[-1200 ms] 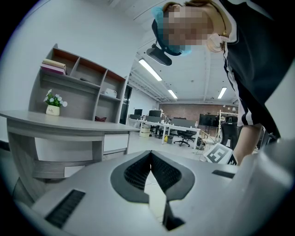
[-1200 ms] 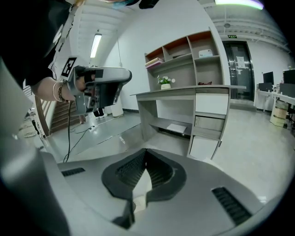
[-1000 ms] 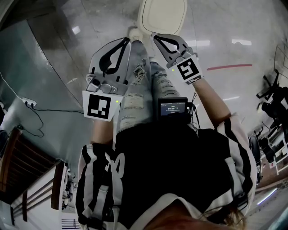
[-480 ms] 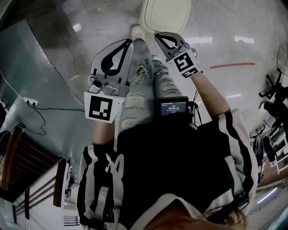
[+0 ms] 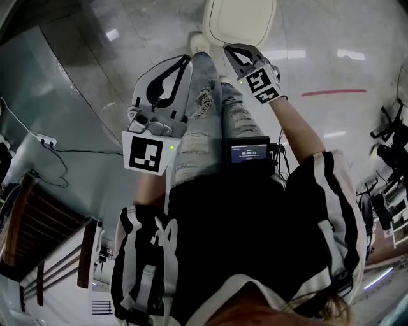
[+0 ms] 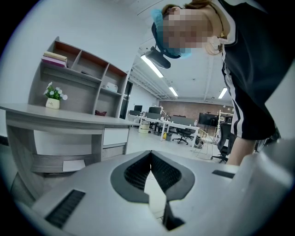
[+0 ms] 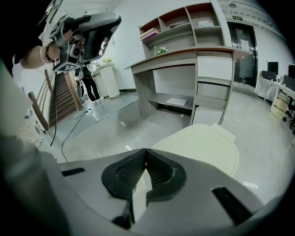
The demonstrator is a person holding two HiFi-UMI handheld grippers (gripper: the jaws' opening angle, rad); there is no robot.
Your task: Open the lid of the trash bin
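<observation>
Cream-white lid (image 5: 239,19) of the trash bin, down flat and closed, at the top of the head view on the glossy grey floor (image 5: 95,57), just ahead of the person's feet. Poised over its near rim, the right gripper (image 5: 231,48), jaws pressed tip to tip with nothing between. Off to the side by the ripped jeans (image 5: 204,121), well apart from the bin, the left gripper (image 5: 188,58), jaws likewise together and empty, pointed out across an office.

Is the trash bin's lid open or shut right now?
Shut. The cream lid lies flat, not raised, in the head view and the right gripper view; the right gripper, jaws together, hovers near its edge.
</observation>
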